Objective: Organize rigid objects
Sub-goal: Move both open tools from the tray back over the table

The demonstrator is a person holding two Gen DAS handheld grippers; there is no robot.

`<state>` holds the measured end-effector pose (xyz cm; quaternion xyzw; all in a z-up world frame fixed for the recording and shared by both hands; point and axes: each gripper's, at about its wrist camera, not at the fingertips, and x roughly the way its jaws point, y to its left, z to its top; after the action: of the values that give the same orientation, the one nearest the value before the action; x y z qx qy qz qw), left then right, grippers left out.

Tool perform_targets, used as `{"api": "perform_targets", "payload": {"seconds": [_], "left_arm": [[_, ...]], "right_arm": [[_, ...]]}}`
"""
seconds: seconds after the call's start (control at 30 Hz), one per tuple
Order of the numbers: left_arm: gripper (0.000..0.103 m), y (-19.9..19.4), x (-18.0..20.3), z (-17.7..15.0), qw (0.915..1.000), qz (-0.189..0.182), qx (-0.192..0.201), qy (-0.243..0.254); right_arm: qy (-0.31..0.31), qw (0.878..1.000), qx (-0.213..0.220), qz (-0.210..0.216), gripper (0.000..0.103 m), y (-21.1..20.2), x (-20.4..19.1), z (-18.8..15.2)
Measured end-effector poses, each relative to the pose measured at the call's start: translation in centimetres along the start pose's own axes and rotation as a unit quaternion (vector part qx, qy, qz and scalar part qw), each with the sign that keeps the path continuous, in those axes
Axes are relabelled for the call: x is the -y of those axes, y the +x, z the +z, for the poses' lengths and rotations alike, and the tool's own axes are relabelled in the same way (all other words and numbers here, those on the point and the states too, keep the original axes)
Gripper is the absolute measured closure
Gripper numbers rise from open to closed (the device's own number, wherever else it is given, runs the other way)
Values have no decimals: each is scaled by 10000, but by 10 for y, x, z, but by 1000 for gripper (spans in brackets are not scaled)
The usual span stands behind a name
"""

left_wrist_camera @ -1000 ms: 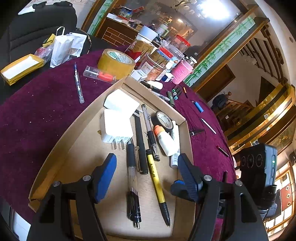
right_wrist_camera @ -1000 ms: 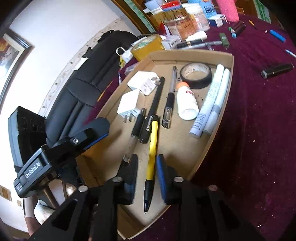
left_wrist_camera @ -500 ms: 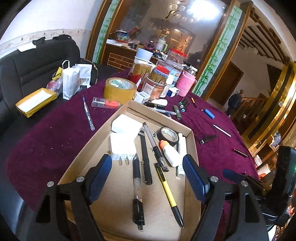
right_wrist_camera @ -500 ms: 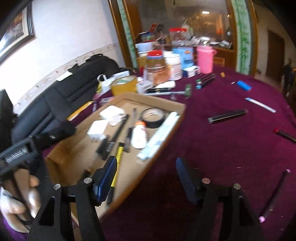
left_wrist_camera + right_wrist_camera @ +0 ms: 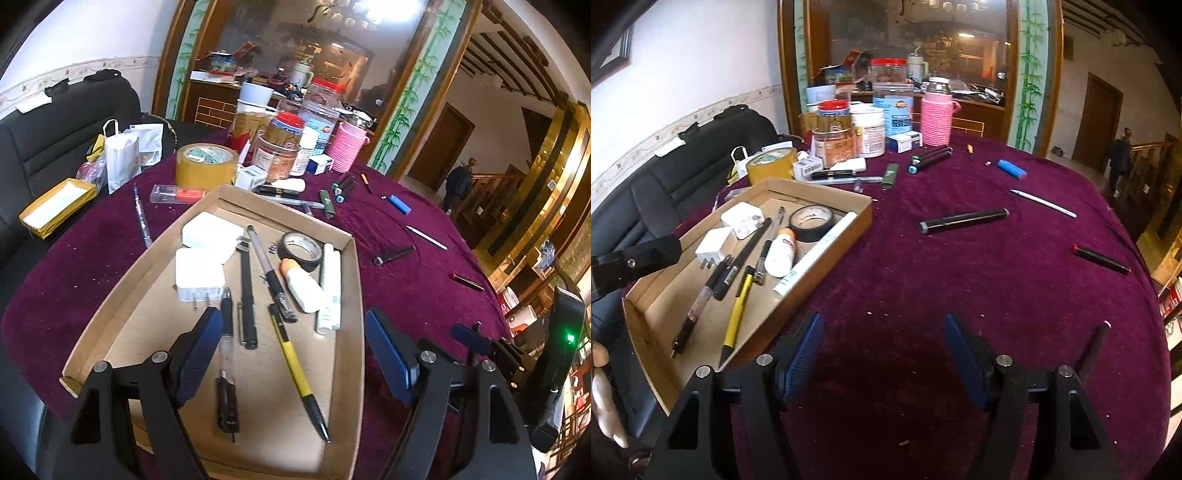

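A cardboard tray (image 5: 355, 295) on the purple cloth holds a yellow pen (image 5: 295, 369), several dark pens, a glue bottle (image 5: 301, 284), a black tape roll (image 5: 301, 249) and two white chargers (image 5: 199, 273). My left gripper (image 5: 291, 332) hovers open over the tray's near end, touching nothing. My right gripper (image 5: 882, 325) stands open above bare cloth, right of the tray (image 5: 864, 214), with nothing between its fingers. Loose on the cloth lie a black marker (image 5: 964, 220), a red-tipped marker (image 5: 1100, 258), a white pen (image 5: 1043, 202) and a blue lighter (image 5: 1012, 169).
Jars, a pink knitted cup (image 5: 936, 120) and a yellow tape roll (image 5: 770, 164) crowd the table's far side. A black sofa (image 5: 55, 140) with a paper bag (image 5: 122, 158) lies to the left. The table's edge curves away on the right. A person stands far off by the stairs.
My right gripper opened, left the yellow pen lying in the tray and swung right over the cloth. My left gripper drew back and up a little and opened wider.
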<state>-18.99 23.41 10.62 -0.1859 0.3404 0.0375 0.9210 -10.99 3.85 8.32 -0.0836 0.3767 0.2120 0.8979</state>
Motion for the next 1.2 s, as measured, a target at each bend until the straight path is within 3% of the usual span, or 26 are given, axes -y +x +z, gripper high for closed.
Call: {"api": "perform_targets", "payload": {"seconds": [1.2], "left_arm": [[24,19,43,-10,9981,-169,-391,440]], "right_arm": [[117,9994,-160,-280,23,6,29,-10]]}}
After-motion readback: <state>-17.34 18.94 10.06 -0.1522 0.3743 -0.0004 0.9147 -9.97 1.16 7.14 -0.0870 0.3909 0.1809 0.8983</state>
